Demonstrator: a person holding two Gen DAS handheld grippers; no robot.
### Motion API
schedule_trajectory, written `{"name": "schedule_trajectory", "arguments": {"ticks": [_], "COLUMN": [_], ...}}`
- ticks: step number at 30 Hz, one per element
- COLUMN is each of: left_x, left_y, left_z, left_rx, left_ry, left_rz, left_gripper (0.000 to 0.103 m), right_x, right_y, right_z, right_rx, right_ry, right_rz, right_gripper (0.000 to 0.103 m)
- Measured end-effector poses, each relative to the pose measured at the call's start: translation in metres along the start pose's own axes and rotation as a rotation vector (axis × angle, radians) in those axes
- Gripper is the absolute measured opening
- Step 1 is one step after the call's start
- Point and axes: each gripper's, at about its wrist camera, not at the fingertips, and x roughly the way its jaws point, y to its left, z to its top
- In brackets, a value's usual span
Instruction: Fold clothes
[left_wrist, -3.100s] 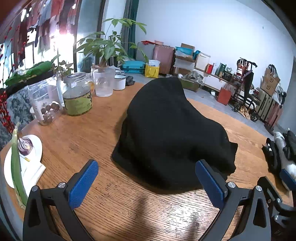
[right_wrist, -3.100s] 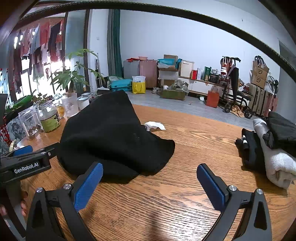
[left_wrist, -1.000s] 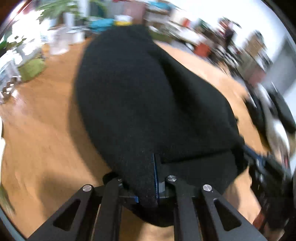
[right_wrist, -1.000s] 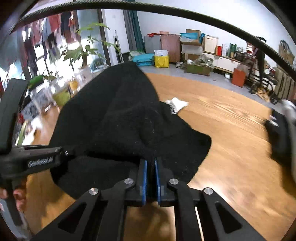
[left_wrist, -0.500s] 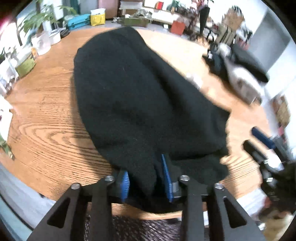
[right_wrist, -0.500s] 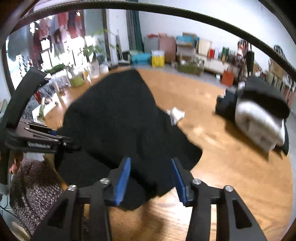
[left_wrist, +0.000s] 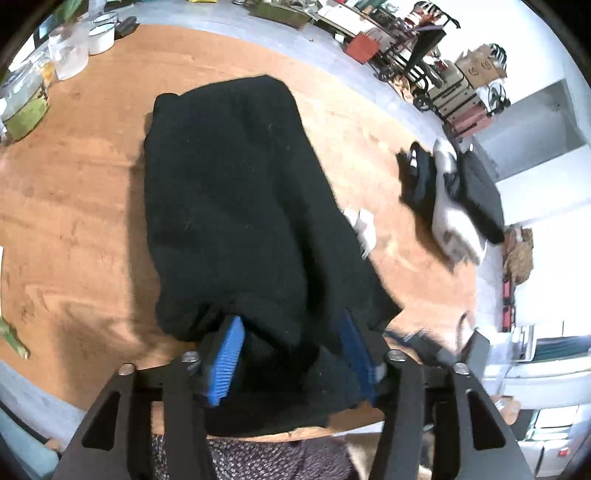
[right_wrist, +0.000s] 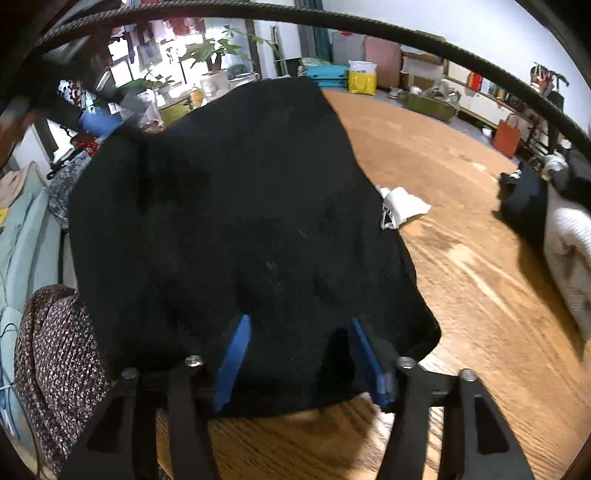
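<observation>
A black knit garment (left_wrist: 229, 192) lies bunched on the round wooden table (left_wrist: 74, 206), and its near hem hangs over the table's front edge. My left gripper (left_wrist: 291, 354) looks steeply down on that hem. Its jaws are opening, and loose folds sit between the blue pads (left_wrist: 229, 354) without being pinched. In the right wrist view the garment (right_wrist: 240, 206) fills the middle. My right gripper (right_wrist: 301, 362) is at its near right corner with jaws closing. Cloth drapes between and over the pads (right_wrist: 232, 362), which stand apart.
A pile of folded black and white clothes (left_wrist: 454, 206) (right_wrist: 554, 221) sits at the table's right. A small white scrap (right_wrist: 404, 205) lies beside the garment. Jars (left_wrist: 22, 103) and potted plants crowd the far left. A person's speckled clothing (right_wrist: 55, 350) shows below the table edge.
A second ago both grippers were shut on the garment's near edge; now both sets of jaws stand apart. The left view has risen and looks down more steeply, and the garment hangs over the edge.
</observation>
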Motion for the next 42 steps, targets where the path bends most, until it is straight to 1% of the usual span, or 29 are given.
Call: {"name": "schedule_trajectory", "arguments": {"ticks": [1, 2, 4, 7, 9, 11, 12, 13, 14, 15, 16, 18, 19, 20, 21, 22, 23, 24, 25, 27, 28, 29, 30, 31, 32, 34, 37, 40, 42], "left_x": [0.0, -0.001, -0.004, -0.006, -0.005, -0.003, -0.002, -0.002, -0.002, 0.0, 0.002, 0.004, 0.005, 0.005, 0.003, 0.001, -0.003, -0.009, -0.016, -0.03, -0.036, -0.043, -0.047, -0.051, -0.052, -0.054, -0.046, -0.03, -0.015], "left_y": [0.0, 0.0, 0.001, 0.001, 0.002, 0.0, -0.001, -0.002, -0.004, -0.004, -0.004, -0.003, -0.003, -0.004, -0.004, -0.004, -0.005, -0.005, -0.004, -0.003, -0.002, 0.0, 0.003, 0.005, 0.008, 0.015, 0.026, 0.038, 0.045], "left_z": [0.006, 0.009, 0.013, 0.012, 0.007, 0.005, 0.004, 0.004, 0.005, 0.005, 0.005, 0.005, 0.004, 0.003, 0.001, -0.002, -0.005, -0.007, -0.01, -0.015, -0.018, -0.021, -0.024, -0.027, -0.03, -0.036, -0.039, -0.029, -0.018], "left_rx": [-0.006, -0.01, -0.018, -0.023, -0.041, -0.044, -0.052, -0.068, -0.075, -0.093, -0.11, -0.134, -0.14, -0.138, -0.134, -0.129, -0.118, -0.107, -0.1, -0.088, -0.086, -0.085, -0.086, -0.093, -0.105, -0.12, -0.163, -0.215, -0.258], "left_ry": [0.006, 0.005, 0.004, -0.003, -0.007, -0.015, -0.026, -0.049, -0.061, -0.067, -0.074, -0.084, -0.089, -0.095, -0.101, -0.108, -0.119, -0.132, -0.144, -0.165, -0.171, -0.176, -0.177, -0.177, -0.18, -0.2, -0.194, -0.178, -0.172], "left_rz": [0.009, 0.02, 0.042, 0.034, 0.027, 0.014, 0.004, -0.005, -0.008, -0.012, -0.015, -0.016, -0.015, -0.018, -0.027, -0.036, -0.043, -0.048, -0.055, -0.057, -0.055, -0.053, -0.047, -0.033, -0.013, -0.01, -0.041, -0.054, -0.052], "left_gripper": [0.062, 0.062, 0.062, 0.062, 0.062, 0.062, 0.062, 0.06, 0.053, 0.05, 0.045, 0.039, 0.033, 0.027, 0.024, 0.019, 0.017, 0.016, 0.016, 0.016, 0.017, 0.022, 0.03, 0.057, 0.076, 0.076, 0.076, 0.076, 0.076], "right_x": [0.002, 0.002, -0.002, -0.022, -0.033, -0.042, -0.045, -0.047, -0.048, -0.046, -0.045, -0.033, -0.022, -0.007, 0.003, 0.01, 0.012, 0.01, 0.006, -0.009, -0.018, -0.029, -0.04, -0.052, -0.064, -0.09, -0.128, -0.17, -0.187], "right_y": [-0.002, -0.005, -0.013, -0.035, -0.048, -0.04, -0.032, -0.022, -0.01, 0.004, 0.016, 0.043, 0.057, 0.071, 0.079, 0.085, 0.089, 0.092, 0.092, 0.088, 0.084, 0.08, 0.076, 0.072, 0.069, 0.064, 0.059, 0.041, 0.021], "right_z": [-0.004, -0.007, -0.012, -0.014, -0.014, -0.01, -0.009, -0.01, -0.011, -0.013, -0.017, -0.018, -0.015, -0.01, -0.008, -0.006, -0.005, -0.004, -0.002, 0.002, 0.007, 0.013, 0.018, 0.024, 0.03, 0.041, 0.046, 0.039, 0.033], "right_rx": [0.018, 0.04, 0.073, 0.112, 0.14, 0.079, 0.054, 0.039, 0.029, 0.012, -0.008, -0.054, -0.078, -0.092, -0.099, -0.104, -0.104, -0.093, -0.077, -0.044, -0.036, -0.034, -0.034, -0.035, -0.04, -0.057, -0.078, -0.041, -0.007], "right_ry": [0.004, 0.005, -0.015, -0.079, -0.098, -0.113, -0.117, -0.124, -0.134, -0.142, -0.144, -0.141, -0.139, -0.137, -0.14, -0.151, -0.16, -0.167, -0.174, -0.199, -0.229, -0.262, -0.293, -0.32, -0.342, -0.391, -0.451, -0.487, -0.489], "right_rz": [0.014, 0.026, 0.021, -0.062, -0.092, -0.121, -0.102, -0.052, 0.008, 0.06, 0.091, 0.09, 0.072, 0.043, 0.03, 0.034, 0.035, 0.028, 0.018, 0.0, -0.022, -0.049, -0.075, -0.101, -0.127, -0.196, -0.319, -0.44, -0.522], "right_gripper": [0.015, 0.001, 0.001, 0.001, 0.001, 0.008, 0.011, 0.029, 0.05, 0.052, 0.052, 0.059, 0.065, 0.064, 0.061, 0.037, 0.021, 0.017, 0.009, 0.008, 0.008, 0.008, 0.008, 0.008, 0.008, 0.008, 0.008, 0.008, 0.008]}}
